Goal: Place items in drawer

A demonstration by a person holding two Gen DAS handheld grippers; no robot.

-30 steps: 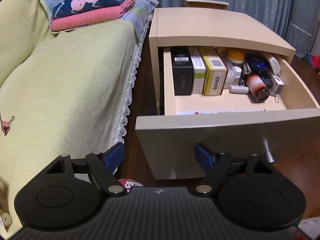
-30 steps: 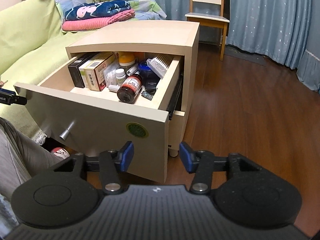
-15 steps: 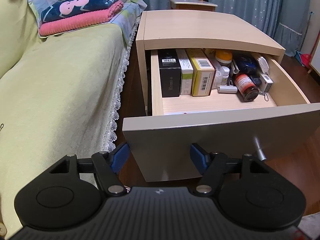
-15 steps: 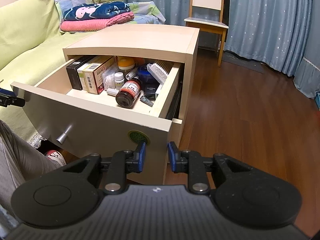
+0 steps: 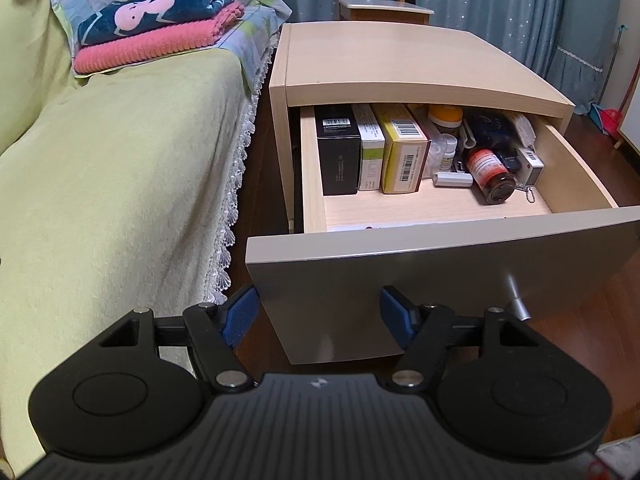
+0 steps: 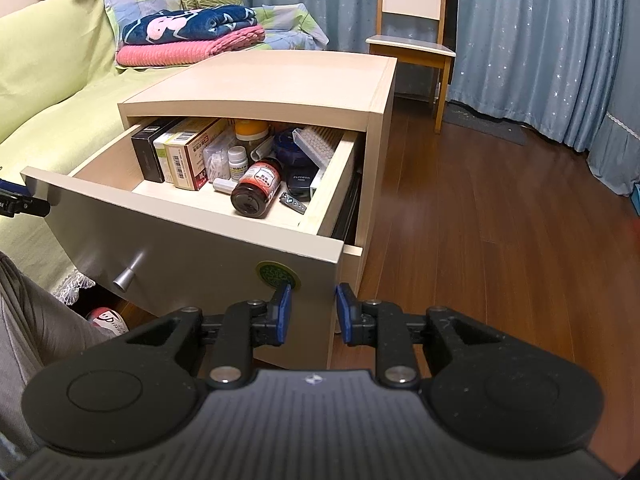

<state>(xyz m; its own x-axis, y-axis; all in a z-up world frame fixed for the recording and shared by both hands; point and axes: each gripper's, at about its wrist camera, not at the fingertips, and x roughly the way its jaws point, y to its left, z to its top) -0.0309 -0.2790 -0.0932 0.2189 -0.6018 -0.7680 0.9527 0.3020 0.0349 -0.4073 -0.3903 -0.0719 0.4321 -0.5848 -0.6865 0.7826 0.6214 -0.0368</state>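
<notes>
While the drawer [image 6: 188,216] stands open and full, the wide left claw [image 5: 316,312] and narrower, empty right claw [image 6: 310,312] could knock the lying bottle [image 6: 258,188] rolling if its front is shoved.

drawer [image 5: 440,216]: pale matt wood | knob [image 6: 127,276]: brushed metal | floor [image 6: 500,220]: glossy dark wood

Far ahead of the fingers, left: green-covered sofa [image 5: 120,184] with lace-trimmed edge. On its far end: folded pink blanket [image 5: 156,46], folded navy blanket [image 5: 160,16] stacked on top. Far ahead, right: wooden chair [image 6: 412,46] standing before blue star-dotted curtains [image 6: 532,40]. Below and to the right: dark wood floor [image 6: 500,240].
</notes>
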